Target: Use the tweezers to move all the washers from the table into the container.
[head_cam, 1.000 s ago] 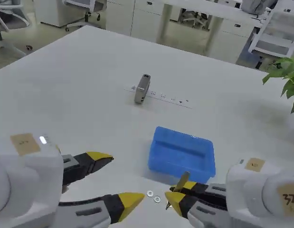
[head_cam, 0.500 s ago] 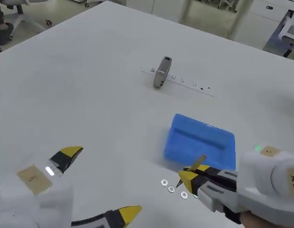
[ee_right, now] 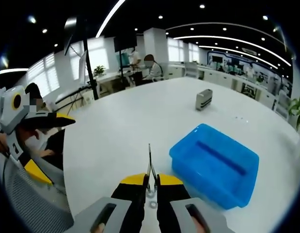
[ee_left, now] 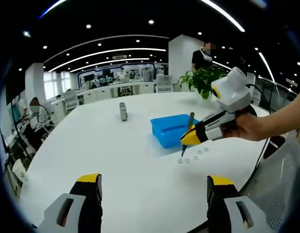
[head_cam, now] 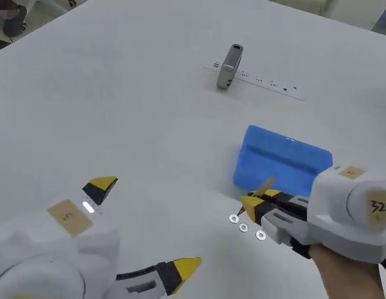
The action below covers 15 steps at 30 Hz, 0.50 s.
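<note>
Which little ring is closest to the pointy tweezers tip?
The washer at the left end of the row in the head view. The tweezers tip points down right beside it; the other washers lie farther right.

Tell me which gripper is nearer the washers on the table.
Right. The right gripper, shut on the tweezers, sits right beside the washers, next to the blue container. The left gripper hangs open, well apart from them, toward the person's left.

Open table (head_cam: pixel 118 93) lies left of the washers (head_cam: pixel 242 227) — container (head_cam: pixel 283 159) stands just behind.
</note>
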Motion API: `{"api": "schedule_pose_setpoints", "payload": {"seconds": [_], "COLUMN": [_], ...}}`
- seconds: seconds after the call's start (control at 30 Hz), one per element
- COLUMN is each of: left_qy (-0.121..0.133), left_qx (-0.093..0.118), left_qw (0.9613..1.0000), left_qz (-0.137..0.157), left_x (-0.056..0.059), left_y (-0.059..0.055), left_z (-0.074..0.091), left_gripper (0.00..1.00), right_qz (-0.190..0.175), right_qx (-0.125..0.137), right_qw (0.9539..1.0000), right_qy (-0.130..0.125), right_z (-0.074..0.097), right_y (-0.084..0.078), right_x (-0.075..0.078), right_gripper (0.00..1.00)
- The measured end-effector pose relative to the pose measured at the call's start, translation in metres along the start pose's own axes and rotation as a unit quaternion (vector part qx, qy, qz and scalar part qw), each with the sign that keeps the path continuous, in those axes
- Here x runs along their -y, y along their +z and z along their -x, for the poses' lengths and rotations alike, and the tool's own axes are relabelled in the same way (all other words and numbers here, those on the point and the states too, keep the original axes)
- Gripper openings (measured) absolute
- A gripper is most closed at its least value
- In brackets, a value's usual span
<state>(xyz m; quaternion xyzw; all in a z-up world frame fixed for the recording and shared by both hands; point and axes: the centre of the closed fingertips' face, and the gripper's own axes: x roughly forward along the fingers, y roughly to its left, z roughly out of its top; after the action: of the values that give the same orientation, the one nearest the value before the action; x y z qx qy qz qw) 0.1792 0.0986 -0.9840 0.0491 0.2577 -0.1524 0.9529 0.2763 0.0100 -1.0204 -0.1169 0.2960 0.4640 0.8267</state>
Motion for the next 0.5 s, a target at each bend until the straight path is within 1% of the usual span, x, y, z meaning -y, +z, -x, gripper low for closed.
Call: {"api": "schedule_pose_setpoints", "payload": {"seconds": [0.07,0.23,0.33,0.37,0.4,0.5], "left_qy": [0.000,0.001,0.002,0.003,0.003,0.005], "left_qx": [-0.009,-0.009,-0.015,-0.015,-0.015,-0.018], "left_qw": [1.0000,1.0000,0.9999,0.9998,0.9998,0.9998], "left_qz": [-0.004,-0.003,-0.008,-0.009,-0.010,-0.010], "left_x": [0.000,0.000,-0.001,-0.001,-0.001,-0.002], "left_y": [-0.003,-0.003,-0.005,-0.006,-0.005,-0.006], "left_z": [0.000,0.000,0.000,0.000,0.000,0.000], "left_gripper": [0.92,0.93,0.93,0.92,0.92,0.92], "right_qz": [0.000,0.005,0.002,0.003,0.000,0.000], "right_qx": [-0.002,-0.010,-0.019,-0.019,-0.013,-0.013], "right_qw": [1.0000,0.9999,0.9998,0.9998,0.9999,0.9999], "right_qy": [0.000,0.002,0.008,0.006,0.004,0.002], "right_z": [-0.002,-0.005,-0.008,-0.008,-0.007,-0.008], "right_y": [-0.001,-0.006,-0.012,-0.013,-0.011,-0.010], "right_x": [0.002,0.003,0.002,0.002,0.002,0.002], "right_gripper": [0.04,0.04,0.04,0.04,0.04,0.04]}}
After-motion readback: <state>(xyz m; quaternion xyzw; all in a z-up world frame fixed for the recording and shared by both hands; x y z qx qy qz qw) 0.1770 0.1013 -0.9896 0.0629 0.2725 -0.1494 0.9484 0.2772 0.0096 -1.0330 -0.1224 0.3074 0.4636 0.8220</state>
